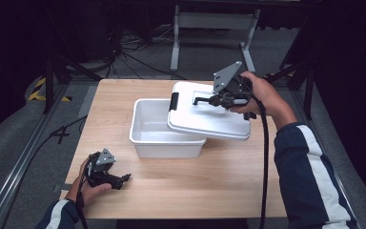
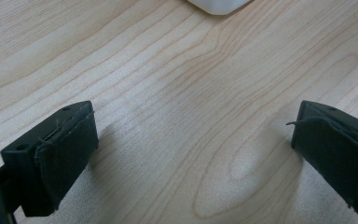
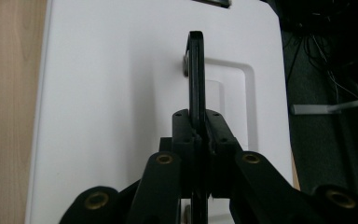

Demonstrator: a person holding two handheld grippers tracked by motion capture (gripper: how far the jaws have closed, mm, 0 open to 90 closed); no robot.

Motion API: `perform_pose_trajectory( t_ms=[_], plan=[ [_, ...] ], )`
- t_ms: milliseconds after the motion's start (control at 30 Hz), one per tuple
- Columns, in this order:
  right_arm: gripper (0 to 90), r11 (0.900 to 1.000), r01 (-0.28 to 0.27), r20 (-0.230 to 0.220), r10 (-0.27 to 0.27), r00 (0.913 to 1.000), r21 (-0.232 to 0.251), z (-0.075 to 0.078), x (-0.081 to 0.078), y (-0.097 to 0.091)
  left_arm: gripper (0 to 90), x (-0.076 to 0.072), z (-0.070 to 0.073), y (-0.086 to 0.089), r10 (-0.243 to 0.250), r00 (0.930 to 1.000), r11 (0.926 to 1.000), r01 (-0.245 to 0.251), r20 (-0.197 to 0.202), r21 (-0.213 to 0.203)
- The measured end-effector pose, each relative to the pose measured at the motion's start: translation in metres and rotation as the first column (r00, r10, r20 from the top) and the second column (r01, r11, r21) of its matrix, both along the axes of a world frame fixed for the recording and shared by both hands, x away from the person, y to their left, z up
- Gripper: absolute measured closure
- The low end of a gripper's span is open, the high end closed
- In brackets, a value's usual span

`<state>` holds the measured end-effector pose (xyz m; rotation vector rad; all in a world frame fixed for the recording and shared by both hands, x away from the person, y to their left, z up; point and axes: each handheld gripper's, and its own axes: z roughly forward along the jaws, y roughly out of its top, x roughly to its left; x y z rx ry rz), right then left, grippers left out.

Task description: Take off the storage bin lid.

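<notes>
So our right gripper (image 1: pixel 218 99) has its jaws pinched tight on the black handle (image 3: pixel 196 79) of the white lid (image 1: pixel 205 117); in the right gripper view we can see that thin handle standing up edge-on, sandwiched between the two jaws, with the lid's flat top spread out beyond it. From the high view, the right hand (image 1: pixel 259 95) is holding the lid tilted, off the table, with its left part overlapping the right rim of the open white bin (image 1: pixel 164 136) and the rest sticking out past the bin toward the far right of the wooden table (image 1: pixel 186 191). There's a black latch (image 1: pixel 174 101) on the lid's left edge. The bin itself sits about mid-table and looks empty inside as far as we can tell. Our left gripper (image 1: pixel 122 180) is way off at the near-left corner, well apart from the bin, held low by the left hand (image 1: pixel 91 186). In the left gripper view its jaws are spread wide with nothing but bare wood between them, and just a corner of the bin peeks in at the top edge.
</notes>
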<state>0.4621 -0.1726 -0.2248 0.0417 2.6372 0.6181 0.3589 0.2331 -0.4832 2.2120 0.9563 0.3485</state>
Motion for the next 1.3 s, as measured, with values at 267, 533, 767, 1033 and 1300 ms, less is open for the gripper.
perform_pose_trajectory(
  t_ms=[267,533,767,1033,1300],
  plan=[
    [84.6,0.9971,0.073,0.012,-0.073,0.9972,0.021,-0.002,-0.004,-0.036,0.6,0.001,0.0,0.0,-0.006,1.0,1.0,0.006,0.0,0.006],
    [84.6,0.992,0.121,0.012,-0.122,0.9925,0.034,-0.002,-0.016,-0.074,0.6,0.001,0.001,0.0,-0.005,1.0,1.0,0.005,0.0,0.008],
    [84.6,0.9882,0.152,0.023,-0.153,0.988,0.016,-0.002,-0.017,-0.097,0.6,0.001,0.001,0.0,-0.006,1.0,0.9999,0.006,-0.001,0.009],
    [84.6,0.9799,0.199,0.034,-0.199,0.9794,0.019,-0.004,-0.019,-0.12,0.6,0.001,0.001,0.0,-0.007,1.0,0.9999,0.007,0.0,0.011],
    [84.6,0.9739,0.226,0.014,-0.226,0.9739,0.017,-0.017,-0.015,-0.131,0.6,0.001,0.001,0.0,-0.005,1.0,0.9999,0.005,-0.001,0.009]
  ],
)
